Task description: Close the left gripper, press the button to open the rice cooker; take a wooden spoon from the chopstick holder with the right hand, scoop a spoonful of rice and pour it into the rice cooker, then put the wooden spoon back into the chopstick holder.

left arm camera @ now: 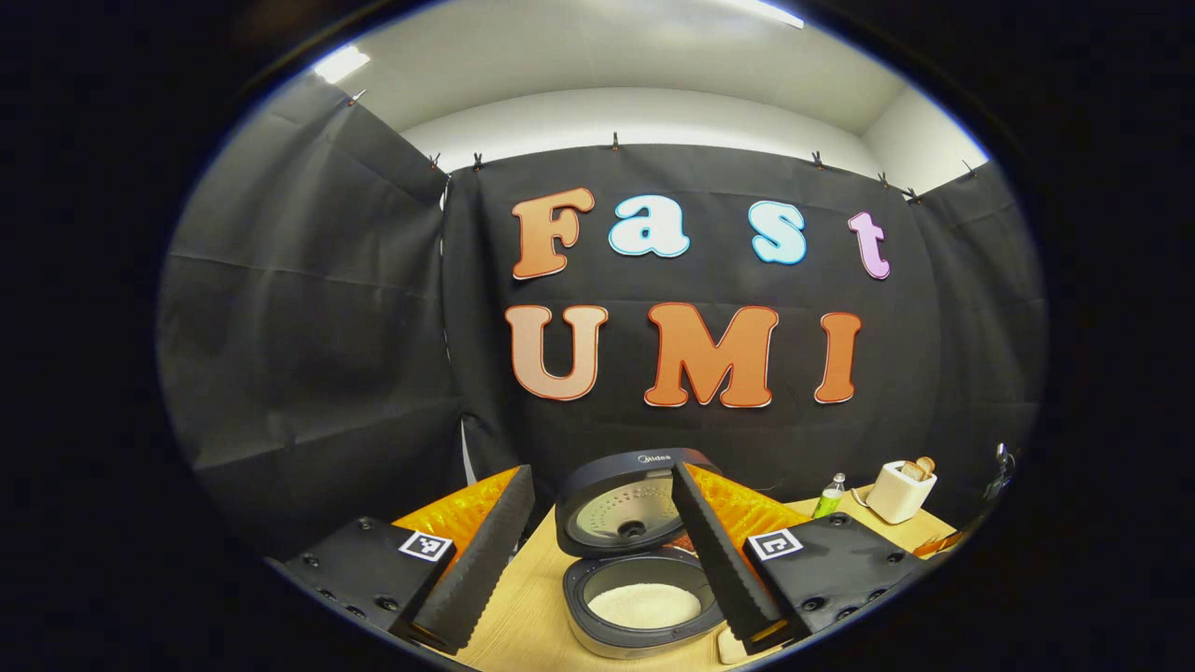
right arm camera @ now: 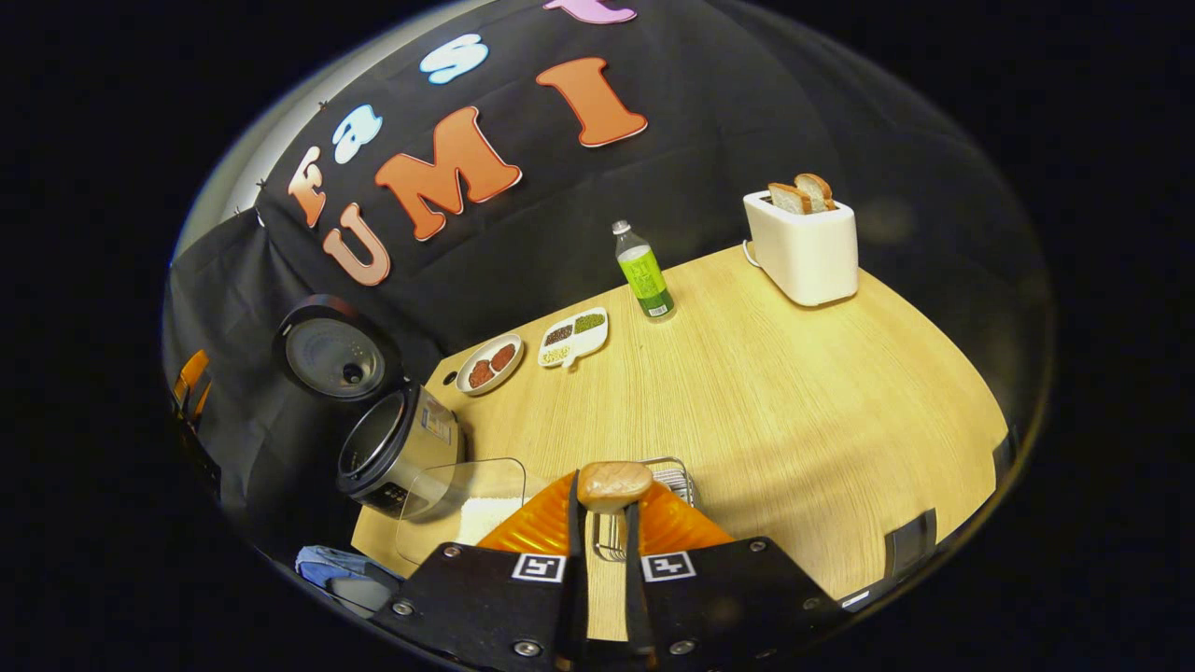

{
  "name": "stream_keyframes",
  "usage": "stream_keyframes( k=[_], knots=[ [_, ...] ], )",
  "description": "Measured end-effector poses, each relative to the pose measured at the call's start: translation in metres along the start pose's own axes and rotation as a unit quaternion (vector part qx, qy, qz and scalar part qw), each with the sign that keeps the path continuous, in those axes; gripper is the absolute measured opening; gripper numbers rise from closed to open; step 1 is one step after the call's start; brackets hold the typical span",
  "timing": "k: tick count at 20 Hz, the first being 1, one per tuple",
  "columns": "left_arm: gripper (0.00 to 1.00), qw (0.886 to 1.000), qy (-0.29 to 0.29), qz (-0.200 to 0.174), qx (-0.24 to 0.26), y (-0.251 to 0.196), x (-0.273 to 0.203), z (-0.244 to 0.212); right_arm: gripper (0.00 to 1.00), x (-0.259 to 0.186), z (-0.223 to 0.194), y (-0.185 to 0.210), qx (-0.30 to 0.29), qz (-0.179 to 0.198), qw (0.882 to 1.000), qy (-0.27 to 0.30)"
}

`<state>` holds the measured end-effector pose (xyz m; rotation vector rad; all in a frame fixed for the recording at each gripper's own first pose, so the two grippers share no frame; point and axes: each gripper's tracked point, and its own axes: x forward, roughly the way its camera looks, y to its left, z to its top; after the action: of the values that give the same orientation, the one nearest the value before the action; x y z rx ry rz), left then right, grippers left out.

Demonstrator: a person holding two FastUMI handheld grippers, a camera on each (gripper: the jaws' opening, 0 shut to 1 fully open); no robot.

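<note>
In the left gripper view, the left gripper [left arm camera: 597,560] hangs above the near edge of the wooden table [left arm camera: 523,607] with its jaws spread wide. Between its fingers stands the rice cooker [left arm camera: 639,597], lid [left arm camera: 621,504] raised upright at the back, with white rice [left arm camera: 644,605] lying in the pot. A toaster [left arm camera: 898,490] and a green bottle [left arm camera: 828,497] stand toward the table's far right corner.

In the right gripper view, the right gripper [right arm camera: 602,509] has its jaws pressed close together, pinching the wooden spoon [right arm camera: 613,485] by its handle, the spoon's bowl poking up just past the fingertips. Right behind it is a wire chopstick holder [right arm camera: 674,479] near the table's front edge. A clear box of rice [right arm camera: 467,509] sits just left of the gripper, touching the open rice cooker [right arm camera: 392,448] at the table's left edge. Along the back edge lie a small plate [right arm camera: 490,364], a divided dish [right arm camera: 574,338], the bottle [right arm camera: 642,271] and, in the far right corner, the toaster [right arm camera: 803,243] with bread in it.
</note>
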<state>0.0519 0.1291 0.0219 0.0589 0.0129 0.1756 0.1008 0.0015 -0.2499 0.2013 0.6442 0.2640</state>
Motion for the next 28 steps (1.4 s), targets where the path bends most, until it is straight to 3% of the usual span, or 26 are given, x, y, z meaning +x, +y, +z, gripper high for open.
stream_keyframes(
  k=[7, 10, 12, 14, 15, 20, 28],
  knots=[
    [1.0, 1.0, 0.001, -0.004, -0.003, -0.02, 0.001, 0.002, 0.35, -0.009, 0.014, -0.036, 0.005, -0.05, 0.999, -0.003],
    [1.0, 1.0, 0.0, -0.007, -0.007, -0.028, 0.0, 0.005, 0.55, -0.021, 0.025, -0.05, -0.008, -0.07, 0.997, -0.012],
    [1.0, 1.0, 0.001, -0.01, -0.01, -0.035, 0.0, 0.006, 0.76, -0.029, 0.035, -0.056, -0.026, -0.087, 0.996, -0.019],
    [1.0, 1.0, 0.0, -0.012, -0.013, -0.04, -0.001, 0.007, 0.84, -0.042, 0.053, -0.052, -0.029, -0.093, 0.994, -0.038],
    [1.0, 1.0, 0.0, -0.013, -0.014, -0.042, -0.001, 0.009, 0.94, -0.048, 0.064, -0.05, -0.029, -0.097, 0.994, -0.049],
    [1.0, 1.0, 0.0, -0.022, -0.015, -0.056, 0.001, 0.013, 0.95, -0.087, 0.138, -0.024, -0.052, -0.108, 0.985, -0.123],
    [1.0, 0.999, -0.004, -0.031, -0.029, -0.074, 0.024, 0.025, 0.94, -0.162, 0.253, 0.042, -0.11, -0.111, 0.955, -0.251]
  ],
)
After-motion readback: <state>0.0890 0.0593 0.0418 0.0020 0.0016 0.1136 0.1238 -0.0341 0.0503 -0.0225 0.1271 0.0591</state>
